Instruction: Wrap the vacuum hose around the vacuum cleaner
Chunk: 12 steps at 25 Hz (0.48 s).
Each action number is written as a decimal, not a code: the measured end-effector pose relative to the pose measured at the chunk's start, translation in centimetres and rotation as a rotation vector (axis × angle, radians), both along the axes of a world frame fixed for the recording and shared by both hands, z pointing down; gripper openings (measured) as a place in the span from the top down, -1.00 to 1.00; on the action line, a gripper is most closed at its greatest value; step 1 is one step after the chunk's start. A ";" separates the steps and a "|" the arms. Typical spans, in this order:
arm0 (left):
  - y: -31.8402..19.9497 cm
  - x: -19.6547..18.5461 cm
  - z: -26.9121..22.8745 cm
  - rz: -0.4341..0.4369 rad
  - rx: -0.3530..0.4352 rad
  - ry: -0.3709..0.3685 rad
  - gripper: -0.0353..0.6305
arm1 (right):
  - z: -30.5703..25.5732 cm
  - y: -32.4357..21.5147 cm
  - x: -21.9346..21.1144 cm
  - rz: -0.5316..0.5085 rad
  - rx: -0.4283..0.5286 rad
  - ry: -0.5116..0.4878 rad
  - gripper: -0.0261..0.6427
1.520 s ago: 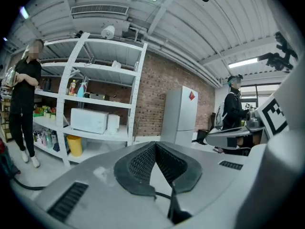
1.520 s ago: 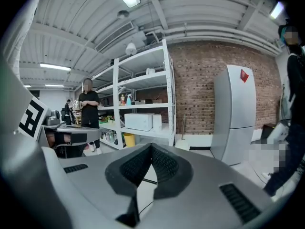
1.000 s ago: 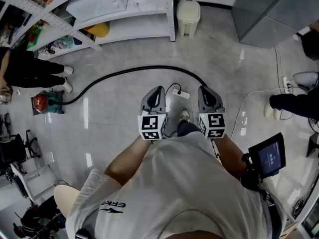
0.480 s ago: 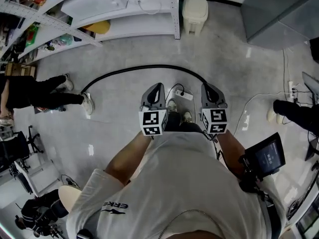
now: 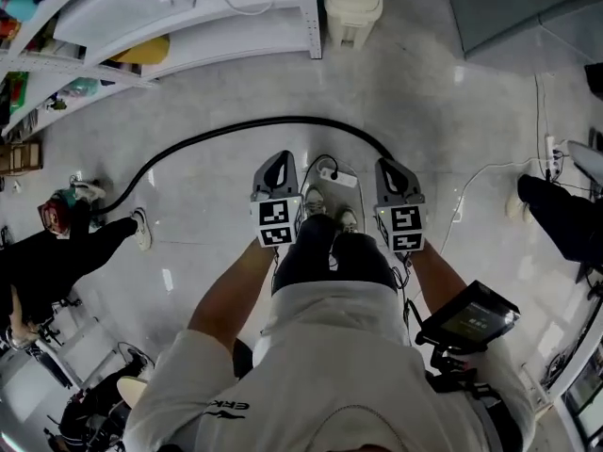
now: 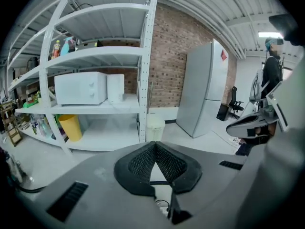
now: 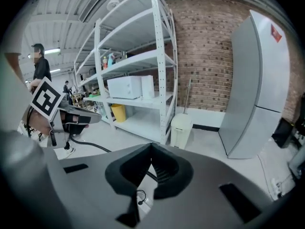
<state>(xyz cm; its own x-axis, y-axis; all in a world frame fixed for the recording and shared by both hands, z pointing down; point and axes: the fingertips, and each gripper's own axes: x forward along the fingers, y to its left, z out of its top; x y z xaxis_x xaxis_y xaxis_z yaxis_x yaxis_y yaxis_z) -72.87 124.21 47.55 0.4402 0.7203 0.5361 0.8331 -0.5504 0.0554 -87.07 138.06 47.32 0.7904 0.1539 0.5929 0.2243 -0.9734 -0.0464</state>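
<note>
Left gripper (image 5: 281, 157) and right gripper (image 5: 389, 166) lower; black-clad bystander (image 5: 58, 260) farther down-left.

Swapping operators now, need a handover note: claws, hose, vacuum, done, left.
Left claw: shut, empty.
Right claw: shut, empty.
Hose: uncoiled, in an arc on the floor from the red vacuum cleaner, far left, to near the right claw.
Done: nothing wrapped.
Left: grasp the hose, wrap it round the vacuum cleaner.
</note>
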 end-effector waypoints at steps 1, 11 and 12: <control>0.3 0.3 2.1 0.011 0.014 0.003 0.88 | 2.0 0.3 0.0 -0.006 0.001 -0.011 0.92; 1.5 4.8 26.2 0.116 0.173 0.026 0.88 | 26.6 2.2 1.1 -0.131 0.031 -0.131 0.92; 1.3 5.3 28.7 0.120 0.188 0.027 0.88 | 29.3 2.0 1.2 -0.146 0.033 -0.145 0.92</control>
